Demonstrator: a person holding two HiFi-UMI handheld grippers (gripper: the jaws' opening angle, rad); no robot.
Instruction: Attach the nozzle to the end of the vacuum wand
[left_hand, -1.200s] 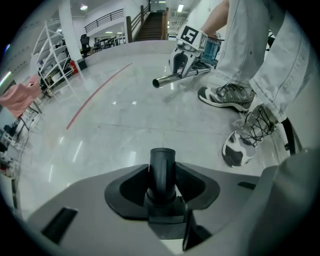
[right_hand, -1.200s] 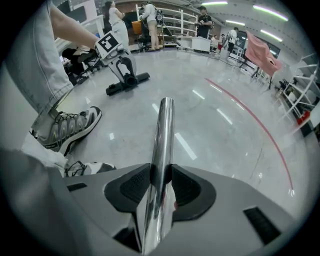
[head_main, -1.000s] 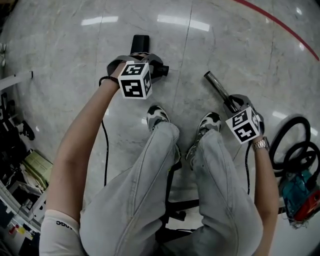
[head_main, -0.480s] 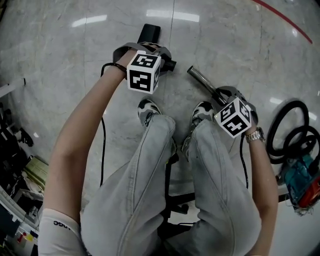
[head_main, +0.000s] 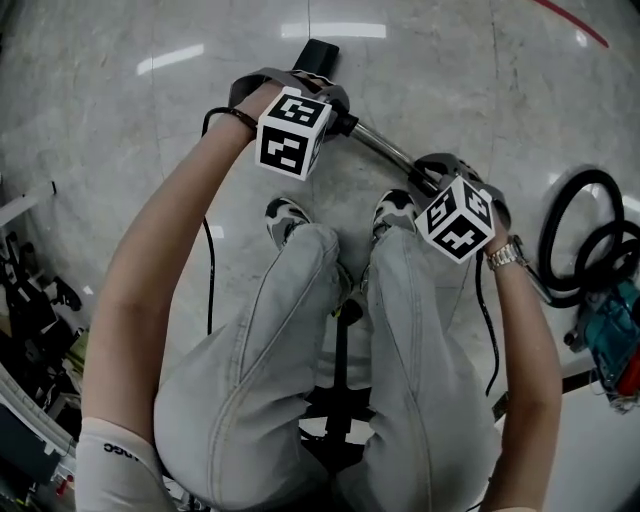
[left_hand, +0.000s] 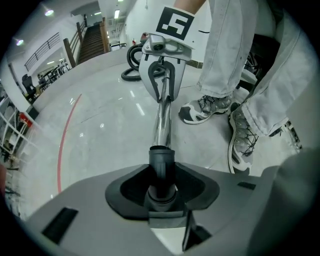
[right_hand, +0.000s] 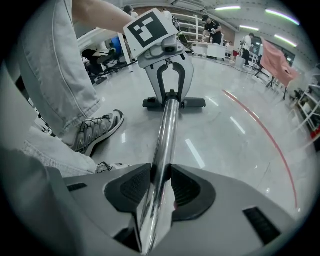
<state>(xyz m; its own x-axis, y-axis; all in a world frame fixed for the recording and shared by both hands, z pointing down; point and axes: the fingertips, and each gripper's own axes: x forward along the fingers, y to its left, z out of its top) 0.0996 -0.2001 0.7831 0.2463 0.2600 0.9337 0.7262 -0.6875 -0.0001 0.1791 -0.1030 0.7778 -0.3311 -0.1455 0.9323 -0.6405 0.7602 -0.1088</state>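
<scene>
In the left gripper view my left gripper (left_hand: 161, 181) is shut on the black neck of the nozzle (left_hand: 162, 161). The chrome wand (left_hand: 162, 122) runs straight into that neck's mouth. From the head view the left gripper (head_main: 338, 118) holds the nozzle (head_main: 317, 55), whose flat black head lies on the floor beyond it. The wand (head_main: 385, 150) spans from there to my right gripper (head_main: 428, 178). My right gripper (right_hand: 161, 182) is shut on the wand (right_hand: 165, 135), pads pressed on both sides. The nozzle head (right_hand: 175, 103) shows beyond the left gripper (right_hand: 170, 95).
The person's two shoes (head_main: 285, 220) (head_main: 396, 208) rest on the marble floor just below the wand. Coiled black hose (head_main: 585, 240) and a teal object (head_main: 612, 330) lie at the right. Clutter (head_main: 30, 300) lines the left edge. A red line (head_main: 570, 20) crosses the far right floor.
My left gripper has carried the nozzle to the right and rolled it. The gap to the wand's free end has closed, and the wand end now sits in the nozzle neck.
</scene>
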